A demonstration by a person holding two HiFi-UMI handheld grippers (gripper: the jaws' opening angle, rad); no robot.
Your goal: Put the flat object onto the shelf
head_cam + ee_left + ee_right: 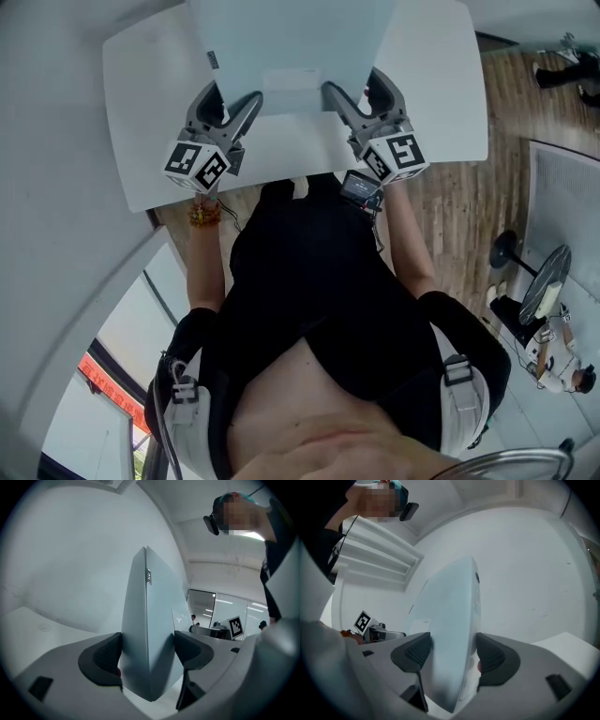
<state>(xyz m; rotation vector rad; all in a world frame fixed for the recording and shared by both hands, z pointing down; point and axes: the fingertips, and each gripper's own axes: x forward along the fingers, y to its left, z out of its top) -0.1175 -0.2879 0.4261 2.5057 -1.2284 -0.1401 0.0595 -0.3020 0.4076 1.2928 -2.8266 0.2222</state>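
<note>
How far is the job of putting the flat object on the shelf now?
Done: the left gripper and right gripper are both shut on the flat object. In hand: they hold it over the white table. Left: carrying it to the shelf and setting it there.

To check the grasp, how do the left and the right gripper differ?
The left gripper clamps the pale grey-blue flat panel at its near left corner, the right gripper at its near right corner. The left gripper's marker cube and the right gripper's cube bear different patterns. Both are shut on it.
</note>
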